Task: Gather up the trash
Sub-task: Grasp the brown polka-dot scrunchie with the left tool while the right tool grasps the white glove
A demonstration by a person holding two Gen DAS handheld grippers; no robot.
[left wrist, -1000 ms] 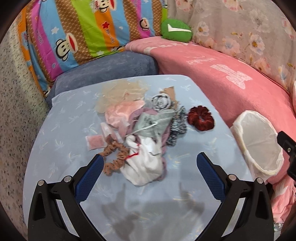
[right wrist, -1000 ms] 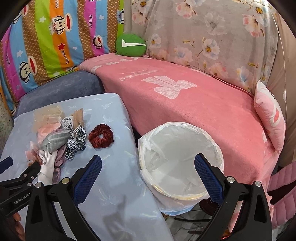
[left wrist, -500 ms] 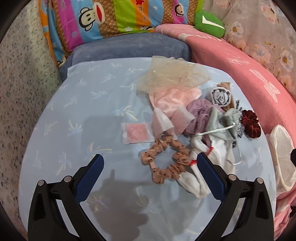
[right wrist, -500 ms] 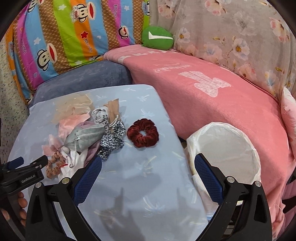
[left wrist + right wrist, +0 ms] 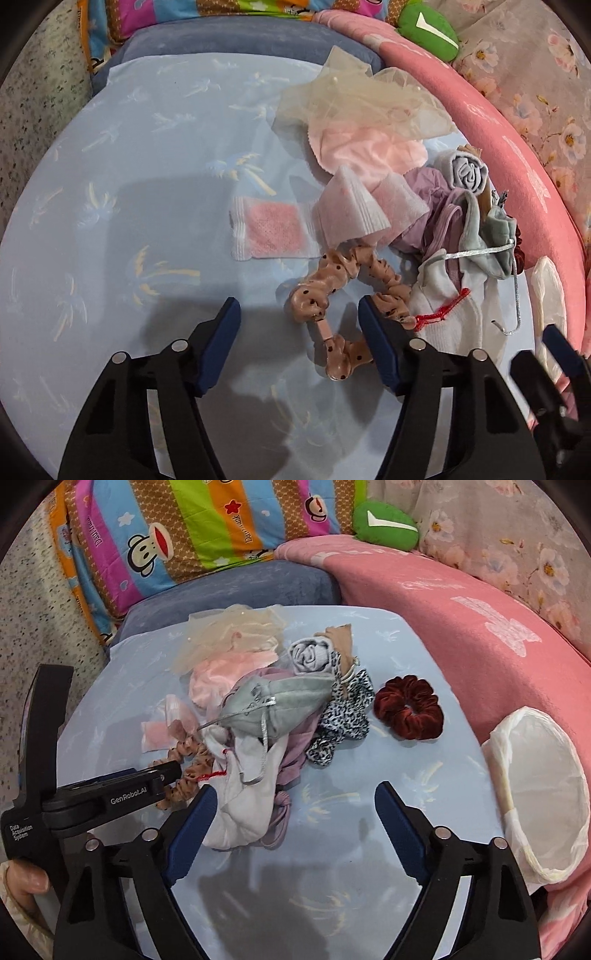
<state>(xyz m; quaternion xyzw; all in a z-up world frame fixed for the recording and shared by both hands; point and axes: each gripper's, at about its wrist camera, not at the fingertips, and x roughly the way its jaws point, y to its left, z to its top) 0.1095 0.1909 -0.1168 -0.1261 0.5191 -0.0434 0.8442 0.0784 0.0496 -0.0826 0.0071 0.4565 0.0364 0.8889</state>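
A pile of trash lies on the pale blue palm-print table. It holds a tan dotted scrunchie, a pink pad packet, pink cloth, beige tulle, a grey pouch and a white cloth. My left gripper hangs low over the dotted scrunchie. Its jaws are closing, the right finger lies over the scrunchie and the left finger stands clear of it. My right gripper is also closing, with the white cloth's edge between its fingers and not pinched.
A bin with a white liner stands off the table's right edge, against the pink sofa blanket. A dark red scrunchie and a leopard scrunchie lie right of the pile. A green cushion and a striped monkey blanket are behind.
Both grippers came down and closer to the pile, and their jaws narrowed. The left one now straddles the dotted scrunchie. The right view swung from the bin to the pile.
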